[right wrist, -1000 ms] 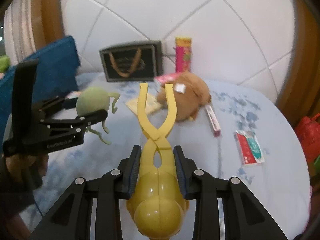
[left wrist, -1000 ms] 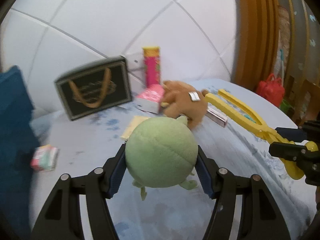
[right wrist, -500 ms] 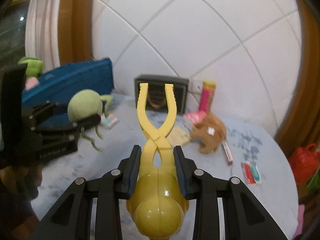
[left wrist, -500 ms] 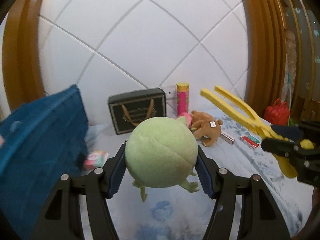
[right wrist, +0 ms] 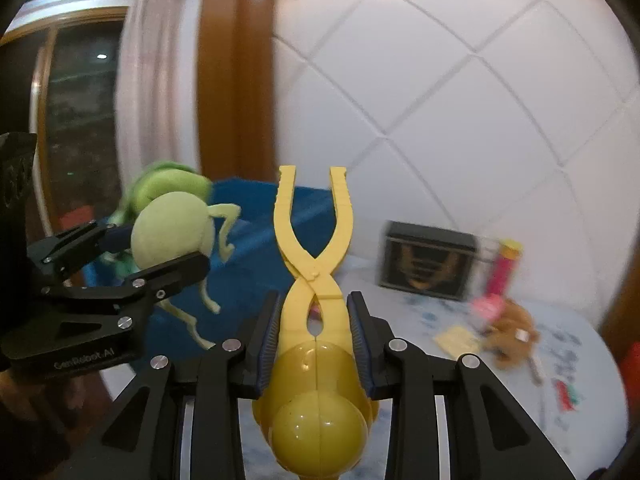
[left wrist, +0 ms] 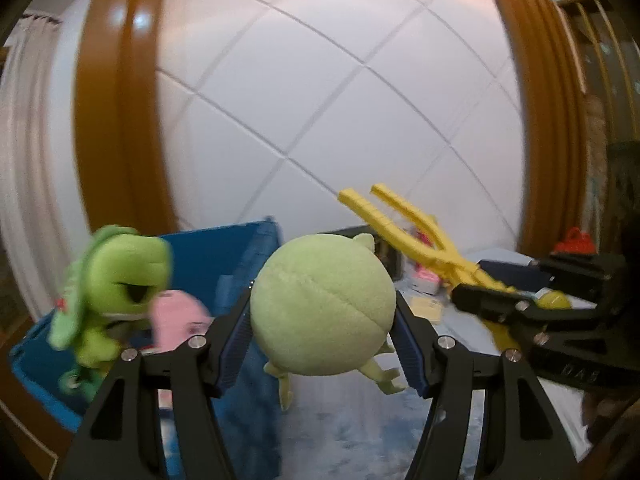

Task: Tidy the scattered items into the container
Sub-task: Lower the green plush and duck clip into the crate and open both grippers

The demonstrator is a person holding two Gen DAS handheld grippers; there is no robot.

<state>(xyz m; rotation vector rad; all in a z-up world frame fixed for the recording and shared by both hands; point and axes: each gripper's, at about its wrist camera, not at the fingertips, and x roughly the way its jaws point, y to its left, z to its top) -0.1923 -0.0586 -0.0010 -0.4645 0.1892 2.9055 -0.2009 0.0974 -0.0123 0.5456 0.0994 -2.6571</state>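
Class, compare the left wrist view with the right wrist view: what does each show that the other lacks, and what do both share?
Only the left wrist view shows a pink toy beside the frog plush in the blue bin. Only the right wrist view shows the black box, pink tube, brown plush and a dark window. Both show the green ball plush in the left gripper, the yellow tongs in the right gripper, and the bin.

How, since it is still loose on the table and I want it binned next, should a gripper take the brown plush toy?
Probably across the bulky middle of the brown plush toy, coming down from above. It lies low on the table, soft, with no handle showing. A pink packet sits close on its left in the right wrist view, so keep clear of that side.
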